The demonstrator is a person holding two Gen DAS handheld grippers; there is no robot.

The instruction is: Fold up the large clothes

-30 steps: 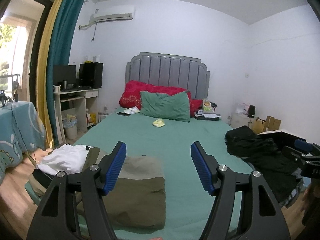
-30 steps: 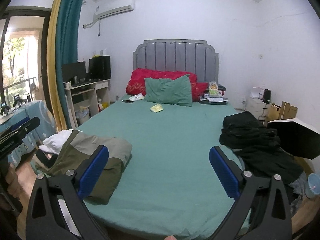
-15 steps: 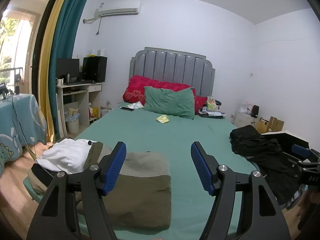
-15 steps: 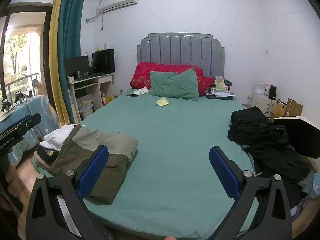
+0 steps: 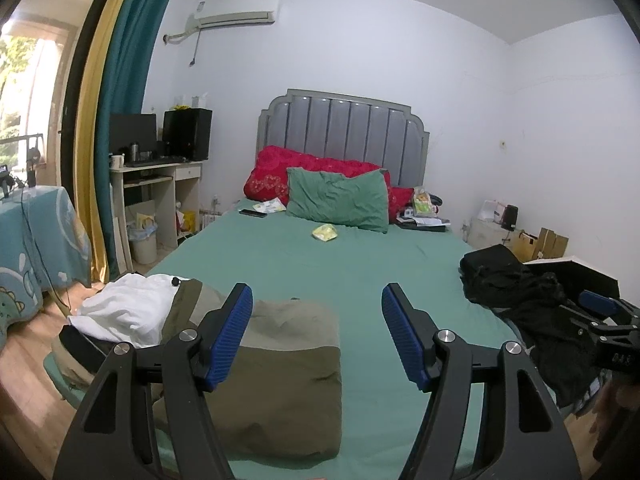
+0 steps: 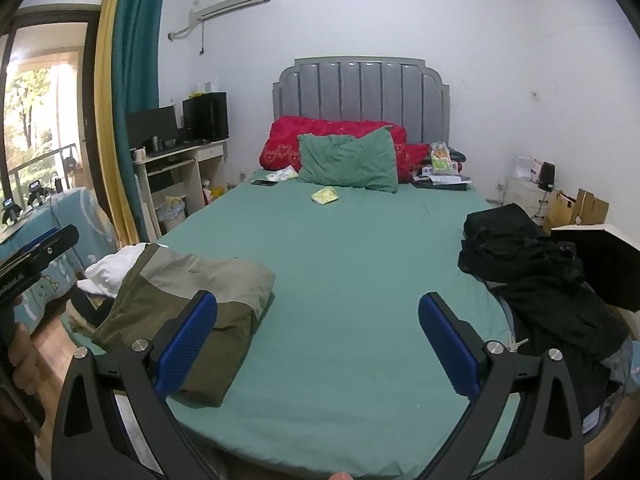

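A folded olive and khaki garment (image 5: 280, 364) lies on the near left corner of the green bed (image 5: 360, 256), next to a white garment (image 5: 128, 312). It also shows in the right wrist view (image 6: 192, 300). A heap of black clothes (image 5: 520, 304) lies at the bed's right edge, also seen in the right wrist view (image 6: 532, 272). My left gripper (image 5: 316, 332) is open and empty above the folded garment's right side. My right gripper (image 6: 316, 340) is open and empty above bare sheet (image 6: 340, 280).
Red and green pillows (image 6: 348, 160), a phone (image 6: 264, 183), a yellow packet (image 6: 325, 196) and clutter lie near the grey headboard (image 6: 360, 96). A desk (image 6: 180, 176) with monitor stands left by the curtains. Boxes (image 6: 580, 208) and a nightstand stand right.
Both grippers have risen and moved slightly forward over the bed, so the folded garment and black heap sit lower in view. Both jaws stay open.
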